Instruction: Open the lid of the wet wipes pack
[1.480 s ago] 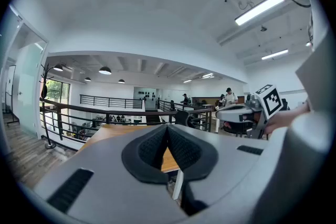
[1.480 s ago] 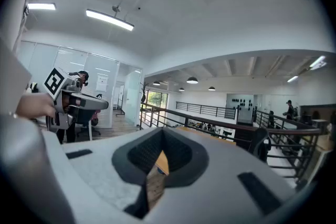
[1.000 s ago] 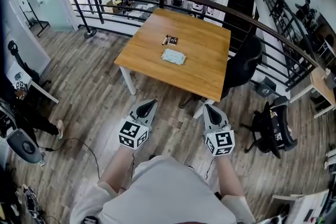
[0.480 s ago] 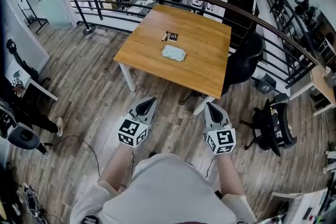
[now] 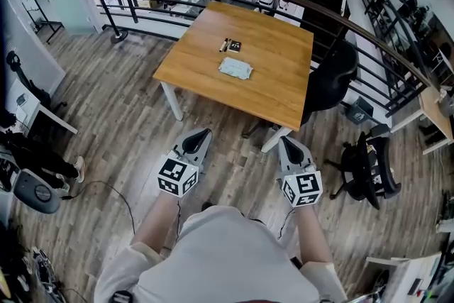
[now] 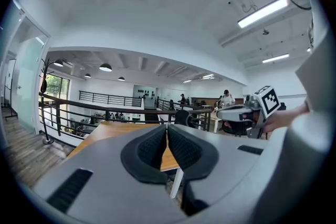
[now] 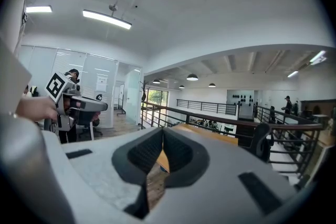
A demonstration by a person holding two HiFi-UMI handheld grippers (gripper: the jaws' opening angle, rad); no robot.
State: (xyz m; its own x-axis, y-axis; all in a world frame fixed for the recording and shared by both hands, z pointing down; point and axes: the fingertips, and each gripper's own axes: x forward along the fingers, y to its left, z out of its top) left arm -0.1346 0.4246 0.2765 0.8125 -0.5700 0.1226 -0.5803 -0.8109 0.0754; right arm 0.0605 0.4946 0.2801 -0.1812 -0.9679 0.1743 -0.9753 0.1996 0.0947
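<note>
My left gripper (image 5: 198, 133) and right gripper (image 5: 286, 141) hover side by side over the floor, well short of the wooden table (image 5: 269, 92). Each has its fingers pressed together, pinching nothing. The wet wipes pack (image 5: 235, 68) lies flat near the table's middle, with a small dark object (image 5: 230, 46) just beyond it.

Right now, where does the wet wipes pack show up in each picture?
Head view: the wipes pack lies on the wooden table, upper centre.
Left gripper view: pack not seen; table beyond the jaws.
Right gripper view: pack not seen; table beyond the jaws.
Shared landmark: the table.
</note>
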